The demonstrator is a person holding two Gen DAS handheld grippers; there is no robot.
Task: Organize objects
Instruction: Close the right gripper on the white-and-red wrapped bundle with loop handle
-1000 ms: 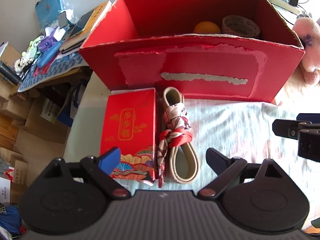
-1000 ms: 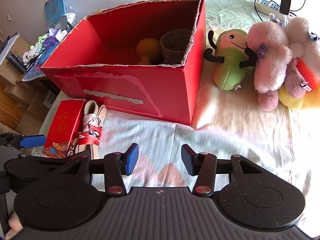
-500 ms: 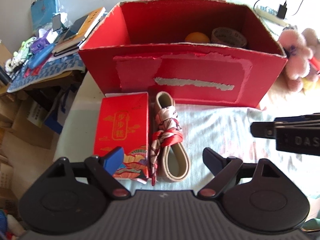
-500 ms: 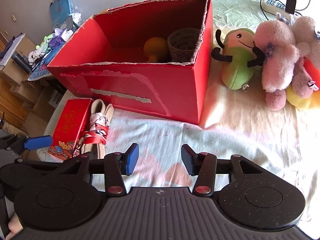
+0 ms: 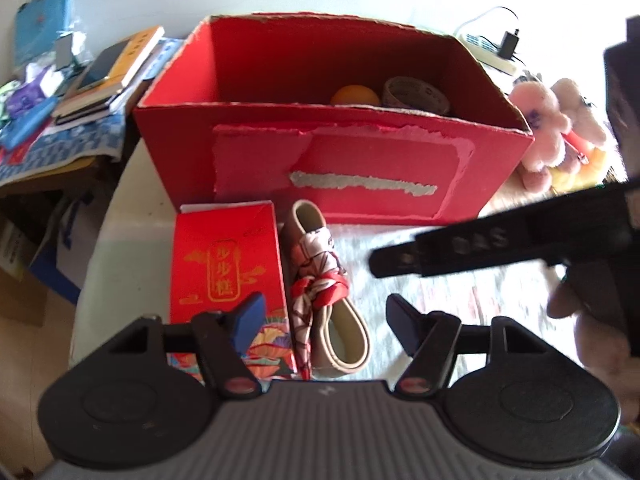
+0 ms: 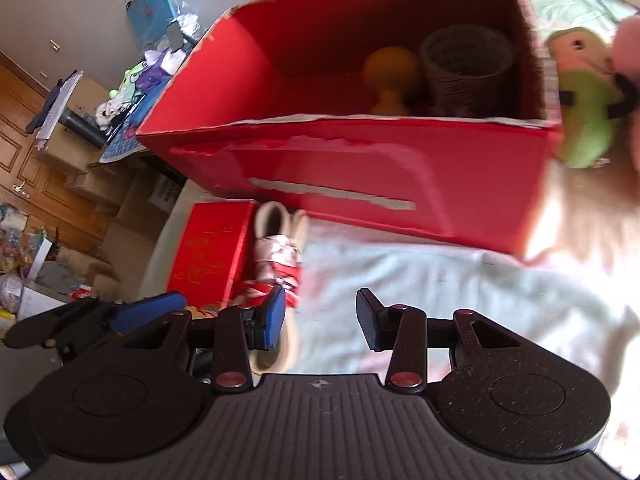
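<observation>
one beige belt (image 5: 344, 332), looped flat and tied round with one red and white patterned scarf (image 5: 316, 280), is seen lying on the pale cloth (image 5: 460, 288) just in front of the big red box (image 5: 360, 168). one small red packet (image 5: 224, 264) with gold print is laid just beside the belt, on its left, also in front of the big red box. inside that box two things are counted: one orange ball (image 5: 354, 95) and one roll of tape (image 5: 414, 94), side by side against the right end.

the left gripper (image 5: 326, 322) is held over the near end of the belt; its jaws have just been closing and are still parted, with the belt lying between the fingertips but not pressed by them. the right gripper (image 6: 320, 318) is seen just right of the belt, its jaws also just closing, half parted, with nothing gripped; only bare cloth is seen between them.

to the right of the big red box, one green soft toy (image 6: 584, 112) and one pink soft toy (image 5: 548, 124) are seen. to the left of the box, a side table (image 5: 48, 176) piled with books (image 5: 108, 76) is seen; the count of books cannot be told.
</observation>
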